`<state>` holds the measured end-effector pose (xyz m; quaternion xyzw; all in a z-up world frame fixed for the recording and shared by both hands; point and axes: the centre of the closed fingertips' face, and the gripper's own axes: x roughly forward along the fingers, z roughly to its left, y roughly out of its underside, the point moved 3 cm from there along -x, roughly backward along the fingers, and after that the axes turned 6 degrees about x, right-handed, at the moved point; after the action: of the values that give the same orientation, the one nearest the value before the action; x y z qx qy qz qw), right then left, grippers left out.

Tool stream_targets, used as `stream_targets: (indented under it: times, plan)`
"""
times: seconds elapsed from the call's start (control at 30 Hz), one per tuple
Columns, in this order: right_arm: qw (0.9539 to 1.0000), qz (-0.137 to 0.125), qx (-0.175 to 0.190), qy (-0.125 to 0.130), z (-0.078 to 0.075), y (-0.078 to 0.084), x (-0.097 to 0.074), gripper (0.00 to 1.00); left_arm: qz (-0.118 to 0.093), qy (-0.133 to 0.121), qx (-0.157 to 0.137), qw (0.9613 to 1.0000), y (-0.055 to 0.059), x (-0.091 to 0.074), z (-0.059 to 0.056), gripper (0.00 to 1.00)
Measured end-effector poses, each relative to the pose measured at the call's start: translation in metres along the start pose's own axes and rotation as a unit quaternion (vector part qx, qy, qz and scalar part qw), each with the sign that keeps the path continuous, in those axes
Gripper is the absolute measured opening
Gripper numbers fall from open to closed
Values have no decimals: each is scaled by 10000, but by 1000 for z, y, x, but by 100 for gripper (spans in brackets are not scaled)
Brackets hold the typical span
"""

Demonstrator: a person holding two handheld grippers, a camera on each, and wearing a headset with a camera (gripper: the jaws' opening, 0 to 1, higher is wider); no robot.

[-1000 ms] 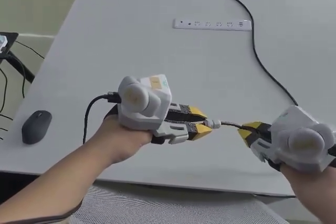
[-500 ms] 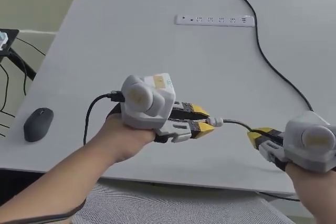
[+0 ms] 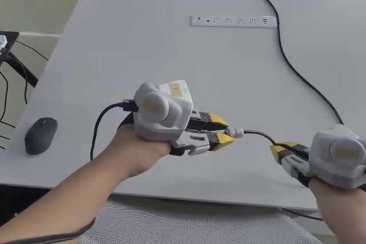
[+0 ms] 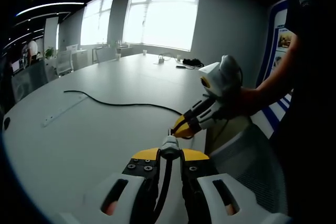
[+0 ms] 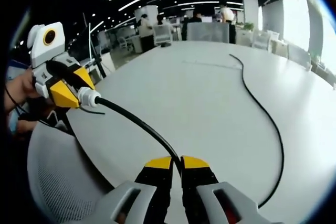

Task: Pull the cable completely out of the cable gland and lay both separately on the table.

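Computer mouse (image 3: 40, 135): dark, lying flat on the white table (image 3: 171, 44) near its left edge, well apart from both grippers

Left hand (image 3: 134, 152): wrapped around the grey body of the left gripper from below, above the near edge of the table

Left gripper (image 3: 227, 132): points to the right in the head view; its yellow-tipped jaws are closed on the cable gland, which sticks out just past their tips

Cable gland (image 3: 234, 133): small, white and round, clamped between the left gripper's jaw tips and held in the air above the table's near edge; in the left gripper view it sits upright at the very tip of the jaws

Power strip (image 3: 233, 22): long and white, lying flat far up the table, well apart from the grippers

Cable (image 3: 260, 135): thin and black; it comes out of the gland, arcs slightly up and then down to the right gripper, clear of the table; in the left gripper view a black length also runs back between the left jaws behind the gland, so the cable is in the gland

Right gripper (image 3: 278, 151): points left toward the left gripper, lower and near it; its yellow jaws are pressed together on the cable, as its own view shows

Black cord (image 3: 297, 70): a long separate lead curving over the table from beside the power strip's right end down toward the right gripper
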<state>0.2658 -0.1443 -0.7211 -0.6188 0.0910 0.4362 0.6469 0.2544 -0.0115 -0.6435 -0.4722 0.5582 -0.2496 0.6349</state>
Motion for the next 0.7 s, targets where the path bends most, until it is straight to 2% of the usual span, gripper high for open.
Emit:
stream_targets:
  times: [0.17,0.4,0.53,0.67,0.7]
  plan:
    - [9999,26,-103,-20,2,0,-2,1,-8,-15,3,10000,0,-1,1,15]
    - [9977,50,-683,15,5,-3,-6,1,-70,-35,-108,9999,-3,-3,4,15]
    - [9965,113,-828,-59,8,-7,-13,1,-91,-53,-110,9999,-4,-4,6,15]
    - [9940,21,-1077,-196,15,-19,-27,4,-100,-69,-117,9999,-4,-5,7,15]
    - [9918,3,-1260,-203,17,-23,-29,6,-86,-65,-113,9999,-3,-4,7,15]
